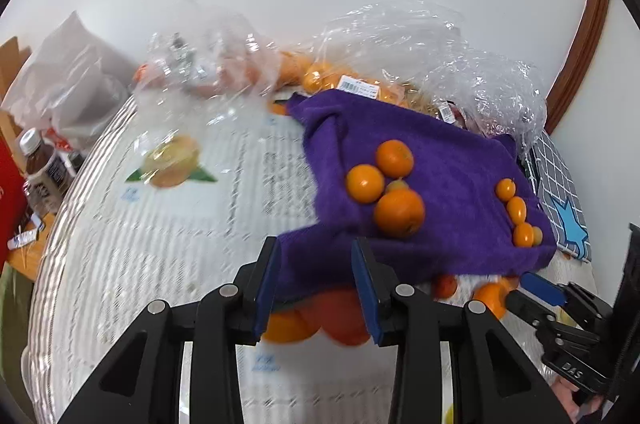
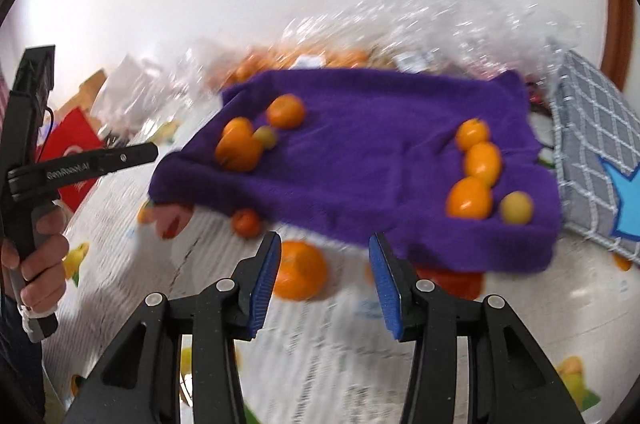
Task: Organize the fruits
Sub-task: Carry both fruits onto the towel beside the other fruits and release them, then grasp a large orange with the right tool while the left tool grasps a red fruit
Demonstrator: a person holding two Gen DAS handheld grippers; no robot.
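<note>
Purple cloth (image 1: 420,183) lies on the counter (image 1: 140,244) toward its far right corner, carrying the sorted fruit.

Left wrist view: on the cloth, a cluster of oranges (image 1: 386,183) toward its left side; a row of small kumquats (image 1: 518,214) along its right edge. More oranges (image 1: 316,320) sit on the counter under the cloth's near edge, just past the left gripper (image 1: 316,284). Its fingers stand apart; the cloth's near hem shows between them, but no pad visibly presses on it, so released. Clear bags (image 1: 400,35) with more fruit are heaped along the counter's far edge. The right gripper (image 1: 540,294) shows at the near right; its state is unreadable here.

Right wrist view (blurred): the same two groups on the cloth. Right gripper (image 2: 326,280), fingers apart, holding nothing; a loose orange (image 2: 298,276) lies on the counter beyond them, untouched.

Judgement: partly done. Two groups are laid out; several loose oranges at the near edge and the bagged fruit remain.
</note>
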